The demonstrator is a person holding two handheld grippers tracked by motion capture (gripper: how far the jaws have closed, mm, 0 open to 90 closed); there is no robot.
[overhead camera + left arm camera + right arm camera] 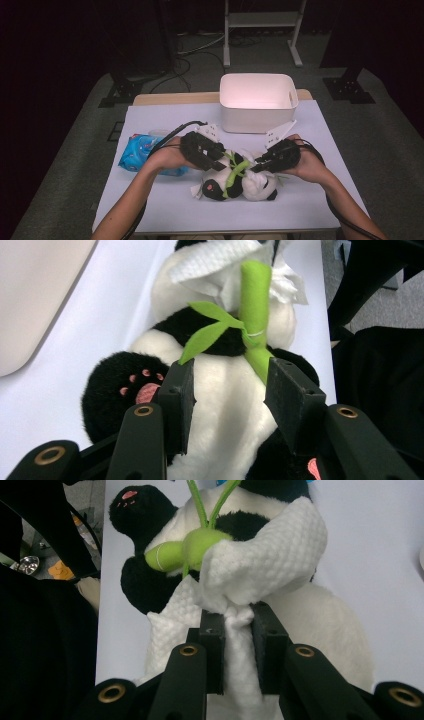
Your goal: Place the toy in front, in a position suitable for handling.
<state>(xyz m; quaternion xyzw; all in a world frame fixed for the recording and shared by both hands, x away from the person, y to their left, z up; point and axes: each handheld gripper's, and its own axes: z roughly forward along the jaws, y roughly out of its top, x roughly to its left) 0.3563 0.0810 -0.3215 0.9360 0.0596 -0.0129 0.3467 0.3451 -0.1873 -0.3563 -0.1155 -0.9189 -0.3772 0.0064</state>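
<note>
White surface carries a soft, light panda plush: right tongs clamp its wipe, left tongs straddle its belly unclamped.

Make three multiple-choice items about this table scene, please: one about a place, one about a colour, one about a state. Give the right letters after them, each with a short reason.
1. Where does the white bin stand?
A. behind the panda toy, at the far side of the table
B. at the near edge of the table, in front of the toy
C. on the floor

2. What colour is the bamboo stalk on the toy?
A. red
B. green
C. blue

3. What does the right gripper do?
A. stands wide open above the bin
B. is shut on the white cloth
C. is shut on the blue packet

Answers: 1 A, in the high view the bin is beyond the toy. 2 B, both gripper views show it bright green. 3 B, in the right gripper view the jaws pinch a fold of cloth.
</note>
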